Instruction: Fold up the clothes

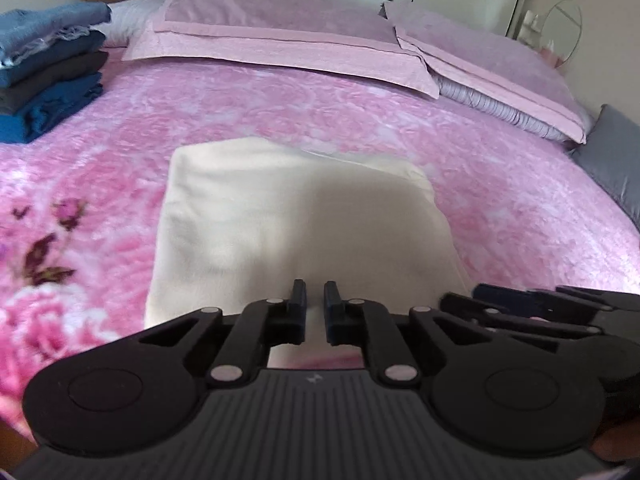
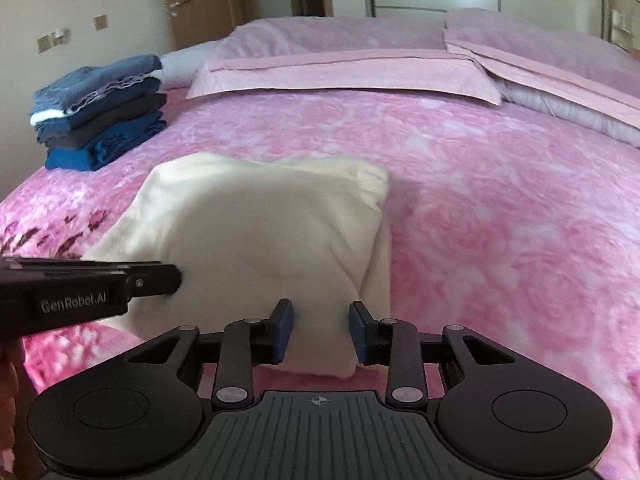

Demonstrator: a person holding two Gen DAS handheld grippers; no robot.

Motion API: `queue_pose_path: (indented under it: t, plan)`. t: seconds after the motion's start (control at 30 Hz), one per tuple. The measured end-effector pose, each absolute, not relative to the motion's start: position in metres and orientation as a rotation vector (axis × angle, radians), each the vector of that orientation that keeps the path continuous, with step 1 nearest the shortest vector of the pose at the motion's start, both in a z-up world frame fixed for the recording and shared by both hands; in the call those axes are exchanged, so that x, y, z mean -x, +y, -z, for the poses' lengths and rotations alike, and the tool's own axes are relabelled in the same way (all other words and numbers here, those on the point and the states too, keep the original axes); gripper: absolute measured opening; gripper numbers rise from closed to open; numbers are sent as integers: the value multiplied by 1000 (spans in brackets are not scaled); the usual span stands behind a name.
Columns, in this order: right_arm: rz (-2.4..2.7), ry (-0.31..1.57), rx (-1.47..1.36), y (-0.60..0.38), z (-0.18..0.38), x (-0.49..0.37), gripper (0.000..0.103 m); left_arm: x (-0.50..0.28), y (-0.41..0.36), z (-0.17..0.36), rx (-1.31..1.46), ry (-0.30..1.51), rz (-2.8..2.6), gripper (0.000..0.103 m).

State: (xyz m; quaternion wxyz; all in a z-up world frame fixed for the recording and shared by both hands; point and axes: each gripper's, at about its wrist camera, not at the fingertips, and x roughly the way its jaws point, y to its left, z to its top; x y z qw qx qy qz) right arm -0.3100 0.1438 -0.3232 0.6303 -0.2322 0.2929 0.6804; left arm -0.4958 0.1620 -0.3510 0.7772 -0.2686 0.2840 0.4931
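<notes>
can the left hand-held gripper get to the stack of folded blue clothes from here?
Probably yes: the left hand-held gripper sits over the cream garment, and only open pink bedspread lies between it and the stack of folded blue clothes.

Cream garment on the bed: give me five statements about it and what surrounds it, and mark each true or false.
1. The cream garment lies folded on the pink floral blanket. True.
2. The stack of folded clothes is mostly red. False: it is blue and dark pieces.
3. The stack sits on top of the cream garment. False: it stands apart, further back and left of it in both views.
4. Two pink pillows lie at the far end of the bed. True.
5. The right gripper has the near edge of the garment between its fingers. True; whether the pads press it cannot be told.
</notes>
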Motion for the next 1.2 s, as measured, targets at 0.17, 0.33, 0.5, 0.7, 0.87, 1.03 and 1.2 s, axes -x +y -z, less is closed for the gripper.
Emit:
queue_pose_path:
  t: [0.17,0.33,0.5,0.7,0.87,1.03,1.2]
  plan:
    - [-1520,778,495,105,319,306,38,495,124,335,559,674,-1105,16]
    - [-1489,818,453,70,312,304,41,495,92,319,497,678,-1100,21]
    - [-1488,789,422,48,295,305,41,498,71,306,459,664,-1093,23]
    - [-1478,765,422,35,288,313,42,515,59,304,466,622,-1070,23]
    - [-1454,790,425,39,304,311,41,540,83,320,557,578,-1034,10]
    - [-1465,794,381,77,309,296,41,534,136,319,559,551,-1014,10]
    - [-1547,681,354,137,297,295,41,502,192,328,518,552,-974,10]
